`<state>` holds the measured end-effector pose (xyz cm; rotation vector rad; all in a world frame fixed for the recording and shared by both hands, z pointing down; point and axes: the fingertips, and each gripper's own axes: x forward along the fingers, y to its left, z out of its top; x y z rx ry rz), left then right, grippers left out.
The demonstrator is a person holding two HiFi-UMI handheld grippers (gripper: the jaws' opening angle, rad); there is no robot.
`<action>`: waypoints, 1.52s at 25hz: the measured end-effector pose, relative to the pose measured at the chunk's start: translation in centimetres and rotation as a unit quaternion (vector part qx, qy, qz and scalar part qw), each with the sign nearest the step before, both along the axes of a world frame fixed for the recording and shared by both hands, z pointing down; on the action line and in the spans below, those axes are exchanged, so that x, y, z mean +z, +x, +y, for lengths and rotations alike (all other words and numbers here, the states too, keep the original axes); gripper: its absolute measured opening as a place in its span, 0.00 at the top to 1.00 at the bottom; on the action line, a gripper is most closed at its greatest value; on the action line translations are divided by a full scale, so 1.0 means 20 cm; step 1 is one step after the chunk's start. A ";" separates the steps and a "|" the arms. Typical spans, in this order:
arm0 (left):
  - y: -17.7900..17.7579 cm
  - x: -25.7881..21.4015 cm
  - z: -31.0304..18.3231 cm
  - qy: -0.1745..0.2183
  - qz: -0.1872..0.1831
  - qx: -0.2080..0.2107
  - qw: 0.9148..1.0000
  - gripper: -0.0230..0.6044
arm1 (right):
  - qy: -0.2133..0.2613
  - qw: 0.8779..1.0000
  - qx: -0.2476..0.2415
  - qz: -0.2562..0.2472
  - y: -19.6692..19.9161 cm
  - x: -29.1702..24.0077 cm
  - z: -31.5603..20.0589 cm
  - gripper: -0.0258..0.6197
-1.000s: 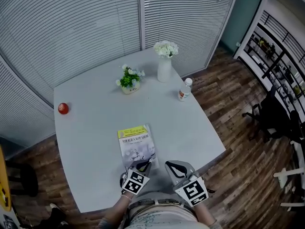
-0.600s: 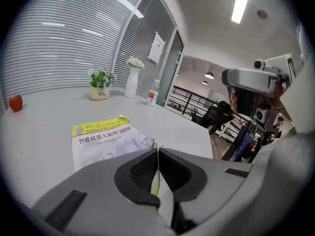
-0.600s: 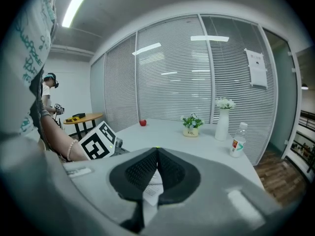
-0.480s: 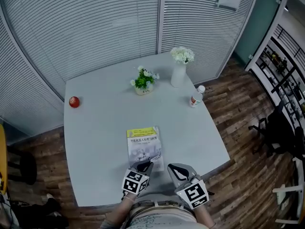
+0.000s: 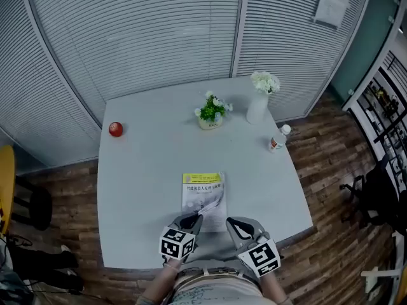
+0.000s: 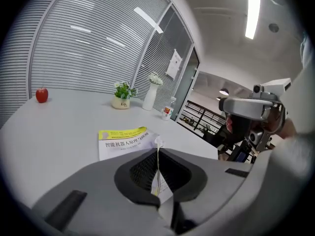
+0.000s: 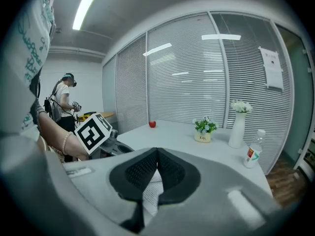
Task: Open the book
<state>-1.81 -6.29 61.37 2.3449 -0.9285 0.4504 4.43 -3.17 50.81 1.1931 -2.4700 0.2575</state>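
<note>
The book (image 5: 203, 192), white with a yellow-green top band, lies closed-looking on the grey table (image 5: 140, 189) near its front edge. My left gripper (image 5: 194, 220) is at the book's near left corner. In the left gripper view the book (image 6: 123, 140) lies ahead, and a thin corner of its cover stands on edge, pinched in my left gripper (image 6: 158, 150). My right gripper (image 5: 234, 224) sits at the book's near right corner. In the right gripper view its tips (image 7: 157, 150) meet, and a printed page (image 7: 151, 191) shows through the gap below them.
A red apple (image 5: 115, 129) lies at the table's far left. A small potted plant (image 5: 212, 112), a white vase of flowers (image 5: 259, 101) and a bottle (image 5: 277, 138) stand at the back right. Slatted blinds wall the far side. Another person (image 7: 61, 100) stands off to the left.
The head view has swung, so the table sits further right in the picture. My left gripper has rolled and lifted slightly with the cover corner. The right gripper has shifted a little.
</note>
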 end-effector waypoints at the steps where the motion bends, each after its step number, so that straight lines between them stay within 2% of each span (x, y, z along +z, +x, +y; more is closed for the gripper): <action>1: -0.02 -0.01 0.00 0.002 0.000 -0.006 1.000 0.95 | 0.000 1.000 -0.002 0.001 0.00 0.01 -0.01 0.96; 21: -0.25 0.00 -0.07 -0.004 0.021 -0.077 0.997 0.95 | -0.010 0.999 -0.045 0.006 -0.15 0.04 -0.14 0.96; 28: -0.33 0.01 -0.08 -0.005 0.010 -0.086 0.996 0.95 | -0.023 0.999 -0.042 0.007 -0.17 0.08 -0.13 0.96; 38: -0.44 0.05 -0.08 -0.023 0.019 -0.118 0.993 0.95 | -0.027 0.999 -0.036 0.010 -0.19 0.10 -0.13 0.96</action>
